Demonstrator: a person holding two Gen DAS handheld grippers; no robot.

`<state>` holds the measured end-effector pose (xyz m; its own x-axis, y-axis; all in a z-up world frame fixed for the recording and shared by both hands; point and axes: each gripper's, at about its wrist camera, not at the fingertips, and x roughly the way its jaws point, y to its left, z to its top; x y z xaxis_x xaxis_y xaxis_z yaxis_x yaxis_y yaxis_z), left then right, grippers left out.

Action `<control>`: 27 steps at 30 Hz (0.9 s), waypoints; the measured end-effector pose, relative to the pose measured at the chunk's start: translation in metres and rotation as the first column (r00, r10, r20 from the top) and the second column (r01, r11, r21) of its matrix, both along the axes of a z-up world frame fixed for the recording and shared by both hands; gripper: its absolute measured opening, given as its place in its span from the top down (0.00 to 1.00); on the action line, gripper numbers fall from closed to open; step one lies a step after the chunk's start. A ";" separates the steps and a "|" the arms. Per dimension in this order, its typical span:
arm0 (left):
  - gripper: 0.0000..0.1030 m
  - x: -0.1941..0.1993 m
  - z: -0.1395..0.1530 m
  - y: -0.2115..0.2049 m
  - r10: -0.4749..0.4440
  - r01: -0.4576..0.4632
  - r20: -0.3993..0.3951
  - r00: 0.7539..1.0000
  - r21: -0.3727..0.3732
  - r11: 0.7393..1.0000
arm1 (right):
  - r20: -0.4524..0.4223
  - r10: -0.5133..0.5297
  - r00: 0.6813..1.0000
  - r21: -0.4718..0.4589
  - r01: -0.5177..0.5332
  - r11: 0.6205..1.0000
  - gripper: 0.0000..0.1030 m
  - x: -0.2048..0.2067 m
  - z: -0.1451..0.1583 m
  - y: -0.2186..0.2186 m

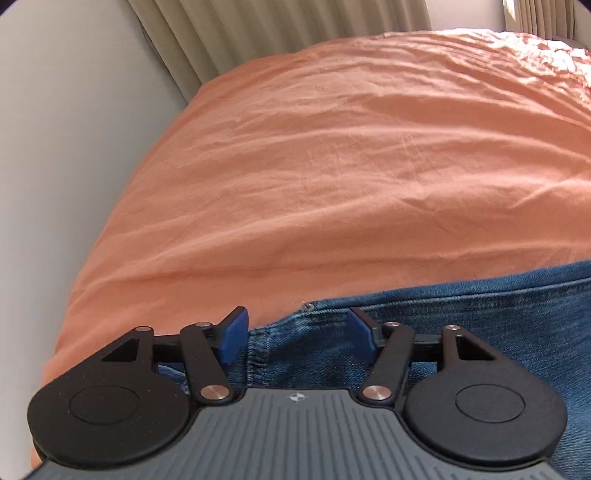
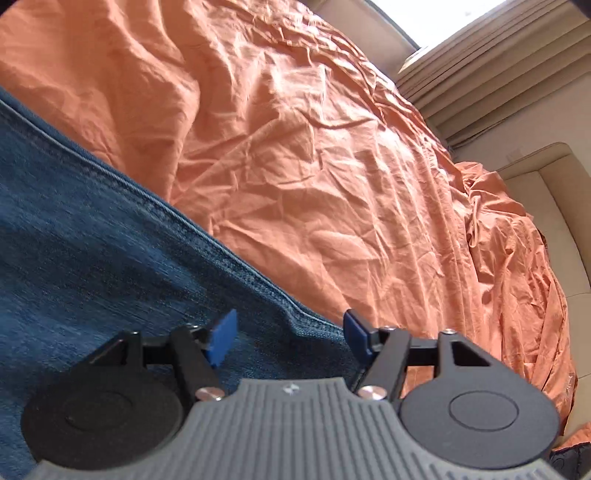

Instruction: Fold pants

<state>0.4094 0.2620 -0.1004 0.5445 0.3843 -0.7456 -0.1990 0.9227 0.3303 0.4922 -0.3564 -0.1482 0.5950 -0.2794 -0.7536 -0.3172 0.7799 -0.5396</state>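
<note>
Left gripper (image 1: 293, 330) fingers wide, empty | right gripper (image 2: 290, 334) same | I pinch jeans (image 1: 461, 314) edge, bottom frame, both together.

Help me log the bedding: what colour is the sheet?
Orange, plain; the sheet shows best in the right wrist view.

A wrinkled orange bedsheet (image 1: 332, 147) covers the bed, with beige curtains (image 1: 229, 33) and daylight behind.

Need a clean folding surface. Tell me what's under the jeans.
The jeans lie on a wrinkled orange bedsheet, which shows all around the denim. Anything directly beneath the denim is covered and cannot be seen.
</note>
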 end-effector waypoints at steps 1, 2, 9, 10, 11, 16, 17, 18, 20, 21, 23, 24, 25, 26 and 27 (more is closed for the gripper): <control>0.30 -0.006 0.011 0.004 -0.003 0.004 0.016 1.000 -0.027 1.000 | 0.001 0.001 1.000 0.033 -0.001 0.999 0.47 -0.008 0.008 0.007; 0.30 -0.013 0.020 0.009 -0.002 0.004 0.025 1.000 -0.050 0.999 | 0.000 0.006 1.000 0.078 -0.006 0.997 0.47 -0.016 0.016 0.015; 0.30 -0.099 0.067 0.066 0.116 -0.094 0.070 0.991 -0.260 0.961 | -0.068 0.088 0.994 0.472 -0.046 0.880 0.47 -0.093 0.041 0.113; 0.30 -0.112 0.069 0.076 0.143 -0.115 0.077 0.987 -0.292 0.949 | -0.068 0.103 0.992 0.512 -0.054 0.857 0.47 -0.105 0.040 0.130; 0.30 -0.128 0.070 0.088 0.187 -0.149 0.083 0.979 -0.334 0.931 | -0.065 0.113 0.992 0.552 -0.059 0.832 0.47 -0.116 0.041 0.145; 0.23 -0.199 0.048 0.132 0.353 -0.236 0.121 0.928 -0.544 0.806 | -0.084 0.133 0.988 0.732 -0.030 0.680 0.50 -0.179 0.034 0.206; 0.23 -0.210 0.037 0.139 0.396 -0.255 0.119 0.910 -0.593 0.764 | -0.087 0.127 0.988 0.751 -0.019 0.660 0.51 -0.191 0.031 0.215; 0.23 -0.220 0.023 0.147 0.440 -0.273 0.107 0.892 -0.648 0.711 | -0.096 0.126 0.987 0.771 -0.007 0.637 0.51 -0.203 0.028 0.224; 0.23 -0.234 -0.004 0.154 0.516 -0.294 0.108 0.850 -0.716 0.633 | -0.117 0.128 0.985 0.802 0.018 0.597 0.51 -0.225 0.023 0.237; 0.23 -0.238 -0.016 0.156 0.543 -0.287 0.115 0.832 -0.748 0.598 | -0.115 0.134 0.984 0.813 0.015 0.582 0.51 -0.236 0.021 0.243; 0.23 -0.238 -0.039 0.158 0.573 -0.258 0.103 0.813 -0.819 0.513 | -0.108 0.166 0.980 0.822 -0.006 0.570 0.51 -0.255 0.016 0.256; 0.23 -0.236 -0.049 0.159 0.593 -0.245 0.103 0.799 -0.844 0.477 | -0.102 0.186 0.977 0.821 -0.023 0.570 0.51 -0.266 0.014 0.265; 0.25 -0.233 -0.055 0.159 0.606 -0.235 0.107 0.788 -0.858 0.457 | -0.090 0.203 0.975 0.819 -0.044 0.573 0.51 -0.273 0.011 0.272; 0.29 -0.229 -0.057 0.159 0.608 -0.221 0.118 0.785 -0.864 0.452 | -0.072 0.222 0.972 0.812 -0.072 0.579 0.51 -0.280 0.010 0.282; 0.47 -0.223 -0.057 0.159 0.596 -0.202 0.133 0.792 -0.864 0.461 | -0.054 0.239 0.969 0.804 -0.100 0.586 0.51 -0.284 0.009 0.292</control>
